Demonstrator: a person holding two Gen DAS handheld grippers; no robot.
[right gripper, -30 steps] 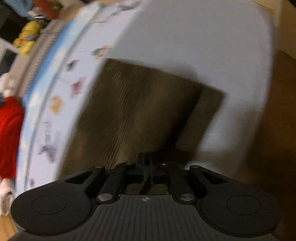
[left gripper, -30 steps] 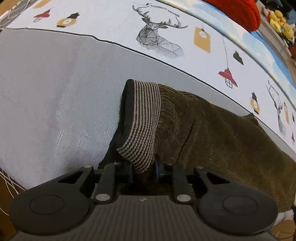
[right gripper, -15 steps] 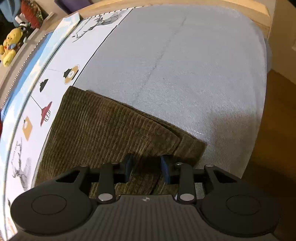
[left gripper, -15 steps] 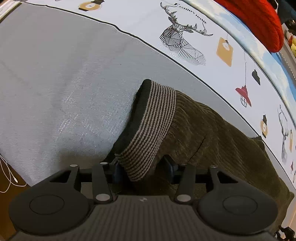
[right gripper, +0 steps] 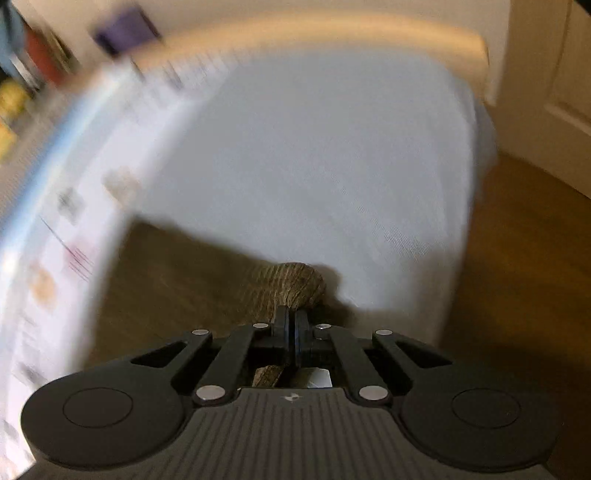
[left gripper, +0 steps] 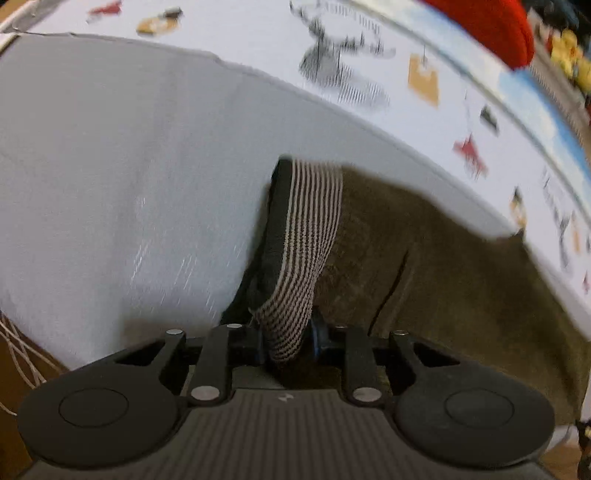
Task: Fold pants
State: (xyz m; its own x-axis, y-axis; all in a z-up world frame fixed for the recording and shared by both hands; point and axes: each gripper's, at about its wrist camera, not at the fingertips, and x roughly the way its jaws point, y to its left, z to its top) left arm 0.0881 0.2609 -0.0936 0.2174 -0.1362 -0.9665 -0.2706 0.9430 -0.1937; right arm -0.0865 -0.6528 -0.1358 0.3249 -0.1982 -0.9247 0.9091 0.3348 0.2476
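Olive corduroy pants (left gripper: 443,277) lie on a grey sheet (left gripper: 129,166). Their brown-and-cream striped waistband (left gripper: 310,229) rises from the sheet into my left gripper (left gripper: 288,343). Its jaws are closing, and the blue pads press the band from both sides. In the right wrist view the same pants (right gripper: 166,288) spread to the left, blurred. My right gripper (right gripper: 291,328) is shut on a bunched corduroy corner (right gripper: 295,284) at the leg end, which bulges just past the fingertips.
A white printed cover with deer and lanterns (left gripper: 340,74) borders the sheet at the far side. Beyond it are a red cloth (left gripper: 491,26) and yellow toys (left gripper: 569,48). Wooden floor (right gripper: 517,258) and a white door (right gripper: 554,74) lie right of the bed; thin white cables (left gripper: 18,354) hang at its left edge.
Both grippers opened half a second ago and have closed again, the left on the waistband, the right on the leg corner, now bunched. The right view has swung and blurred.
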